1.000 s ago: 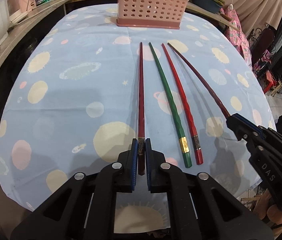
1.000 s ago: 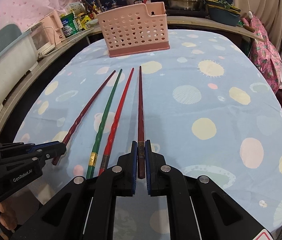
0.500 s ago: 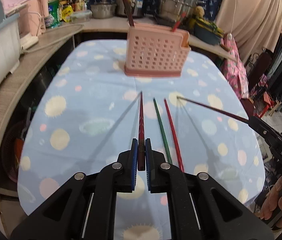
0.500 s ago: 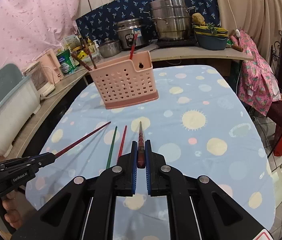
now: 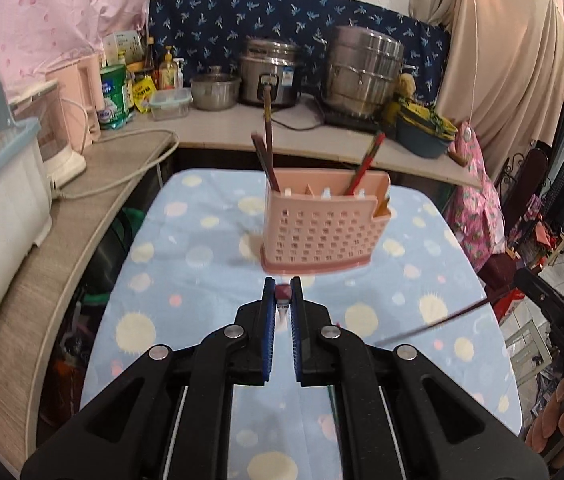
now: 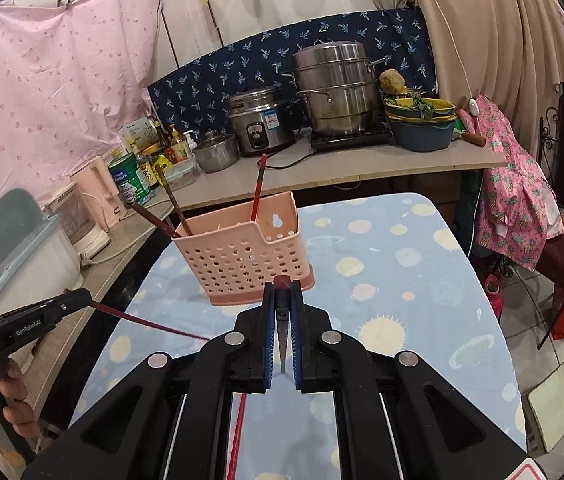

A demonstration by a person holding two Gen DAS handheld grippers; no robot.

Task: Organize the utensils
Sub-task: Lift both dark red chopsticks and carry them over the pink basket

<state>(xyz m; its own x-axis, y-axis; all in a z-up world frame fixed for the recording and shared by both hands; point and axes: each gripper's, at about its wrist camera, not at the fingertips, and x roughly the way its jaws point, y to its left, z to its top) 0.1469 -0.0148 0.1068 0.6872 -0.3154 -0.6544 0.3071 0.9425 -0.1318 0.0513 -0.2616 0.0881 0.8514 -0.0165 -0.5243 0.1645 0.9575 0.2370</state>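
Both chopsticks are now lifted off the desk [image 5: 209,264]. Left tool [image 5: 282,300] is clamped on a dark red chopstick [image 5: 283,293], right tool [image 6: 282,304] on a maroon chopstick [image 6: 282,320]. Pink holder [image 5: 322,228], frame centre, is judged next.

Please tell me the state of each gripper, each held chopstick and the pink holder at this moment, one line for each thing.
left gripper: shut on a dark red chopstick.
left chopstick: clamped at its thick end, off the table.
right gripper: shut on a dark red chopstick.
right chopstick: clamped, tip hanging down.
pink holder: upright on the tablecloth, with several chopsticks standing inside.
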